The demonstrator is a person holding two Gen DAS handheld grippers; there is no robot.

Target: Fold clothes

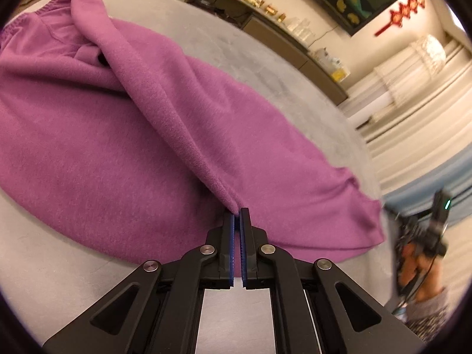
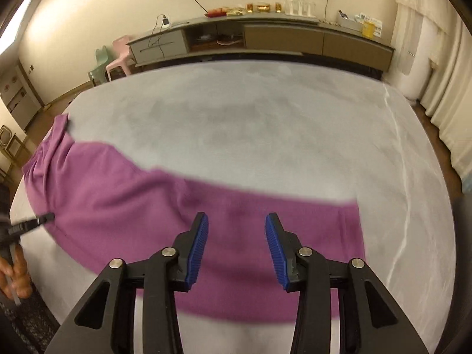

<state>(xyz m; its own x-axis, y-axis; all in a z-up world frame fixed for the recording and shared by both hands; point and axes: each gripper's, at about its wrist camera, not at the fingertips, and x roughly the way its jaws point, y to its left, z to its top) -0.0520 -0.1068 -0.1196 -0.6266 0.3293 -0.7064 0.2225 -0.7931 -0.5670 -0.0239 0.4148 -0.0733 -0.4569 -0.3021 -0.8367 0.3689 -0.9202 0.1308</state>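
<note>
Long low sideboard (image 2: 265,38) and pink stool (image 2: 118,59) beyond the grey table (image 2: 265,112)

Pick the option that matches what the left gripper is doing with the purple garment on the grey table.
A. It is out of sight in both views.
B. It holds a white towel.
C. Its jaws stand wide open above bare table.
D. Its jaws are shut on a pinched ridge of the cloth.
D: in the left wrist view the left gripper has its jaws closed on a raised fold of the purple garment.
</note>
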